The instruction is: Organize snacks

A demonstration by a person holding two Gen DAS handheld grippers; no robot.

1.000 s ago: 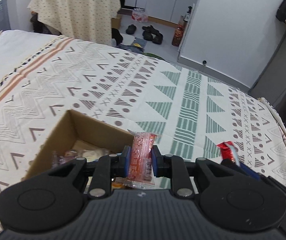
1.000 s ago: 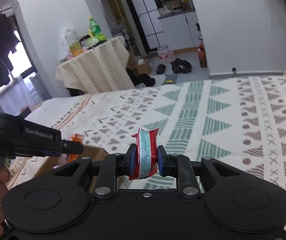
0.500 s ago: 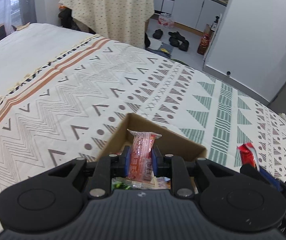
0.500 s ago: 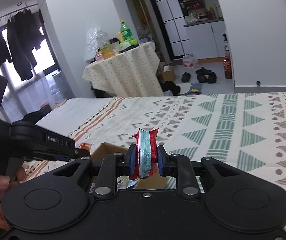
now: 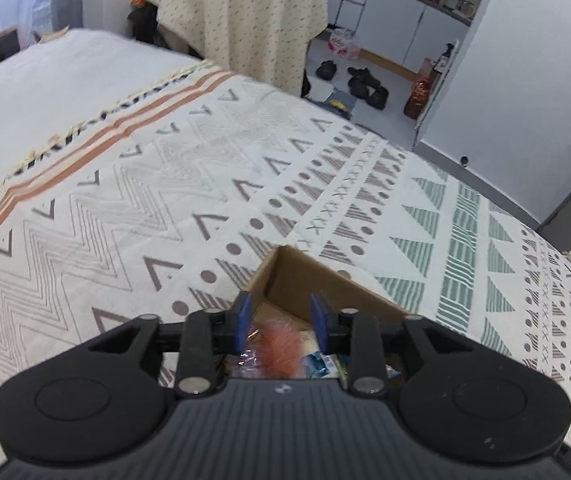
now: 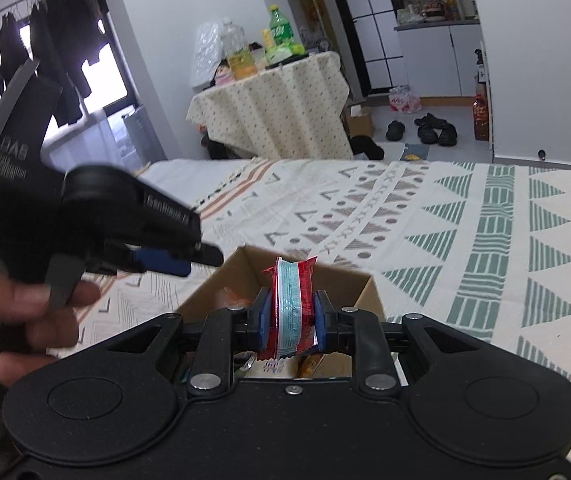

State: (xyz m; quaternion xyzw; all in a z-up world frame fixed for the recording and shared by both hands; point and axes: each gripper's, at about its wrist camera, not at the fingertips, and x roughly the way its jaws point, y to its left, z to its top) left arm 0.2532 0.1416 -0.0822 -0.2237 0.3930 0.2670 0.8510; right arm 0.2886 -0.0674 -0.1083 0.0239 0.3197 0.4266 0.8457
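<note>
The left tool (image 5: pixel 281 322) hung released above the box (image 5: pixel 321 284), an orange packet (image 5: pixel 281 346) blurred beneath it, while the right tool (image 6: pixel 291 316) gripped a red packet (image 6: pixel 291 304) over the same box, likely ready to drop it.

I see a bed under a patterned blanket (image 5: pixel 325 184), and beyond it a table with a dotted cloth (image 6: pixel 273 108) holding bottles. Dark clothes (image 6: pixel 65 40) hang by a bright window (image 6: pixel 105 68). Shoes (image 6: pixel 429 130) lie on the pale floor near white cabinets (image 6: pixel 461 60).
</note>
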